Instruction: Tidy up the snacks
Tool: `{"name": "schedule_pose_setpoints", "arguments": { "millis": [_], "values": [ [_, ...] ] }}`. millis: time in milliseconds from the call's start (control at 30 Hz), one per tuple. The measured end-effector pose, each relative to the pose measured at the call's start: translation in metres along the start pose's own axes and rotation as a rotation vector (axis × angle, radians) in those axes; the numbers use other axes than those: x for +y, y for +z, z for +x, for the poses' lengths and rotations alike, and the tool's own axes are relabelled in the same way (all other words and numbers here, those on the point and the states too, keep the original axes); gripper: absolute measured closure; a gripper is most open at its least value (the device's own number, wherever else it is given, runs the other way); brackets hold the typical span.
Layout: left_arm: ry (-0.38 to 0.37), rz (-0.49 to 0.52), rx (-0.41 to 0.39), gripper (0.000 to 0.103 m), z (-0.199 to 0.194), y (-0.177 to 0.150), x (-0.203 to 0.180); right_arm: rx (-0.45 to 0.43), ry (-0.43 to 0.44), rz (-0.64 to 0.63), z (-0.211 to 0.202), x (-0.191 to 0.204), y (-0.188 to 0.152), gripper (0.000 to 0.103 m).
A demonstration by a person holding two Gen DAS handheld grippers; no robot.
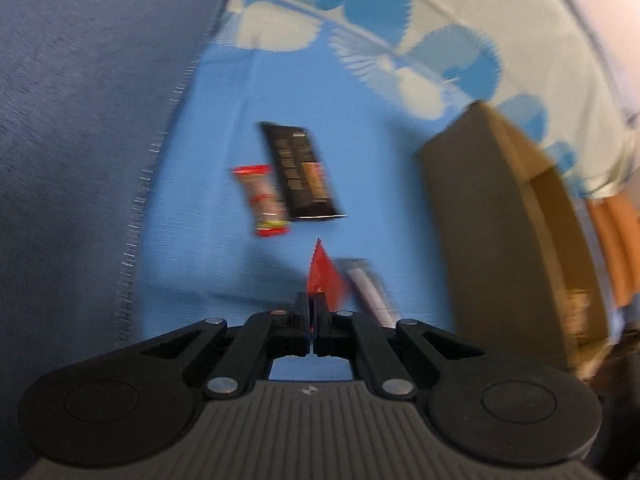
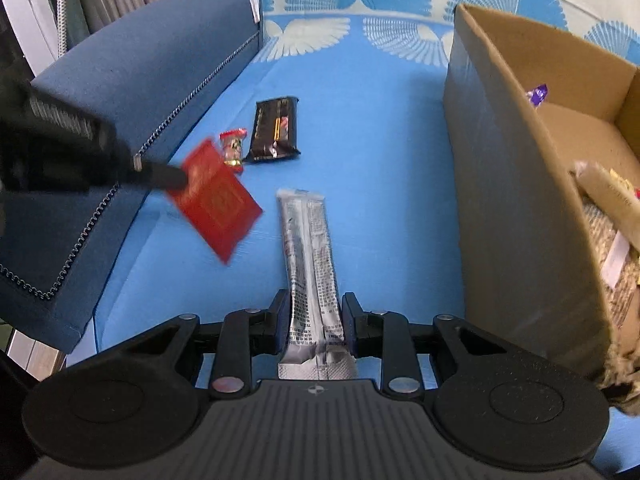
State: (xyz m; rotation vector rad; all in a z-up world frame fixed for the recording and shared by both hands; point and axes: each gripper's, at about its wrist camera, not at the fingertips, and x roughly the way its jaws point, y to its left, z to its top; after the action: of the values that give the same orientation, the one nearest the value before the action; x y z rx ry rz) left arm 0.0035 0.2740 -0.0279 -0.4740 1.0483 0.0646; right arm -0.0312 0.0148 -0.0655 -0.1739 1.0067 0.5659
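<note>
My left gripper (image 1: 311, 308) is shut on a flat red packet (image 1: 325, 274) and holds it above the blue mat; it also shows in the right wrist view (image 2: 218, 204), held by the left gripper (image 2: 176, 178). My right gripper (image 2: 314, 316) is shut on a long silver sachet (image 2: 310, 256), also seen in the left wrist view (image 1: 370, 288). A black bar wrapper (image 1: 302, 172) (image 2: 276, 130) and a small red candy (image 1: 264, 202) (image 2: 233, 146) lie on the mat. A cardboard box (image 2: 520, 184) (image 1: 488, 216) stands at the right and holds several snacks.
A dark blue cushion (image 2: 132, 92) (image 1: 80, 120) borders the mat on the left. The blue mat (image 2: 380, 140) has a white fan pattern at its far edge. A purple wrapper (image 2: 538, 94) lies inside the box.
</note>
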Motion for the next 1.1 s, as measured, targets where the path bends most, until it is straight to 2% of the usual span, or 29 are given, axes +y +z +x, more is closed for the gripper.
{"name": "schedule_pose_setpoints", "arguments": {
  "millis": [67,133,200,267,333,400,500,567,667,733,833,967,1033,1100],
  "values": [
    [0.054,-0.03,0.02,0.097,0.006,0.003,0.005,0.004,-0.006,-0.015,0.004,0.001,0.001,0.071],
    [0.073,-0.042,0.029,0.092,0.01,0.005,0.006,-0.003,-0.023,-0.023,0.006,-0.001,0.003,0.06],
    [0.08,-0.018,0.03,0.071,0.014,0.009,0.002,-0.006,-0.015,-0.018,0.009,-0.005,0.006,0.058],
    [0.103,0.018,0.032,0.057,0.018,0.011,-0.007,-0.011,-0.019,-0.015,0.012,-0.008,0.008,0.053],
    [0.122,0.054,0.04,0.05,0.025,0.012,-0.016,-0.001,-0.012,-0.022,0.019,-0.009,0.011,0.051],
    [0.116,0.081,0.047,0.034,0.03,0.009,-0.016,0.016,-0.006,-0.035,0.026,-0.008,0.011,0.05],
    [0.145,0.142,0.07,0.018,0.041,0.006,-0.028,0.026,0.0,-0.062,0.033,-0.005,0.009,0.048],
    [0.171,0.189,0.093,0.018,0.049,0.003,-0.036,0.029,-0.001,-0.084,0.033,-0.002,0.008,0.047],
    [0.205,0.235,0.126,0.018,0.062,-0.001,-0.047,0.025,-0.026,-0.125,0.033,0.001,0.005,0.054],
    [0.228,0.257,0.144,0.018,0.068,-0.003,-0.049,0.022,-0.026,-0.12,0.032,0.0,0.005,0.068],
    [0.245,0.284,0.161,0.017,0.075,-0.005,-0.051,0.021,-0.021,-0.092,0.031,-0.006,0.007,0.072],
    [0.264,0.335,0.166,0.016,0.082,-0.009,-0.057,0.02,-0.031,-0.076,0.03,-0.009,0.007,0.073],
    [0.265,0.344,0.165,0.016,0.083,-0.01,-0.057,0.023,-0.033,-0.072,0.031,-0.009,0.007,0.07],
    [0.266,0.345,0.162,0.019,0.082,-0.01,-0.057,0.021,-0.033,-0.064,0.032,-0.008,0.007,0.069]
  ]
}}
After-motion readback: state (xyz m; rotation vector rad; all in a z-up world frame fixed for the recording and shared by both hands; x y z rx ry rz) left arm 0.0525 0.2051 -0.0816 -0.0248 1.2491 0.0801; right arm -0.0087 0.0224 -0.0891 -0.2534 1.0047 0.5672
